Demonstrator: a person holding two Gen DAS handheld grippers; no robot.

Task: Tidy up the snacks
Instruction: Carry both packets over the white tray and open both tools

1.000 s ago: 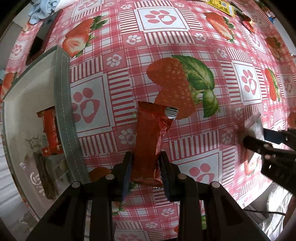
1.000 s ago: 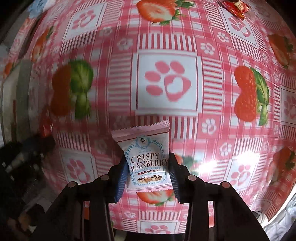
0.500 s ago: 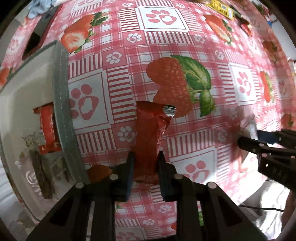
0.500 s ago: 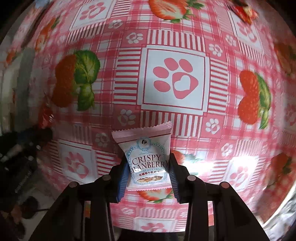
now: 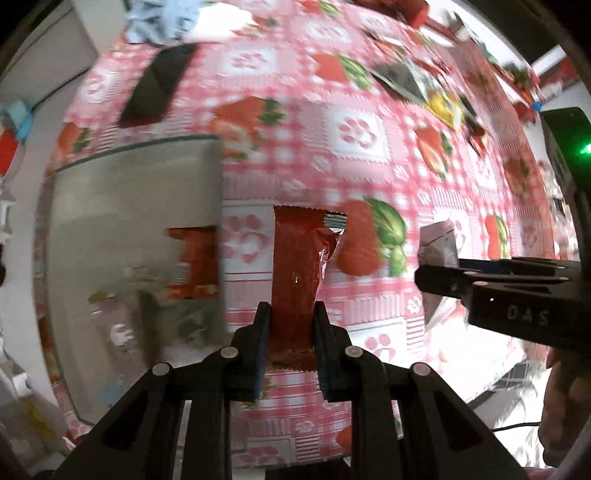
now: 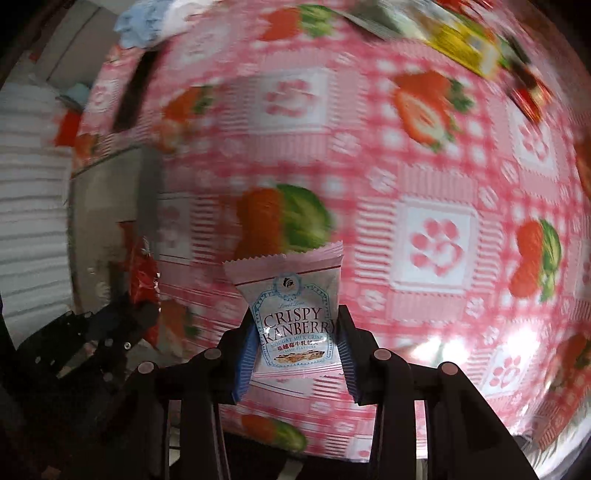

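Note:
My left gripper [image 5: 291, 314] is shut on a long red snack bar [image 5: 299, 258], held above the tablecloth just right of a grey fabric bin [image 5: 133, 184]. The bin holds a red packet [image 5: 194, 262] and other blurred items. My right gripper [image 6: 295, 317] is shut on a pink Crispy Cranberry packet [image 6: 291, 310], raised above the table. The right gripper also shows in the left wrist view [image 5: 443, 273] at the right, with its packet [image 5: 439, 247]. The left gripper and red bar [image 6: 144, 277] show at the left of the right wrist view, by the bin [image 6: 107, 206].
A pink strawberry tablecloth [image 5: 354, 136] covers the table. A black phone-like slab [image 5: 155, 88] lies behind the bin. Yellow [image 6: 465, 40], silver and red snack packets [image 5: 402, 77] lie scattered at the far side. Blue cloth [image 5: 159, 18] sits at the far left corner.
Both grippers have lifted and tilted up with their packets, so more of the far table shows. The bin now sits closer to the left gripper. Both views are motion-blurred.

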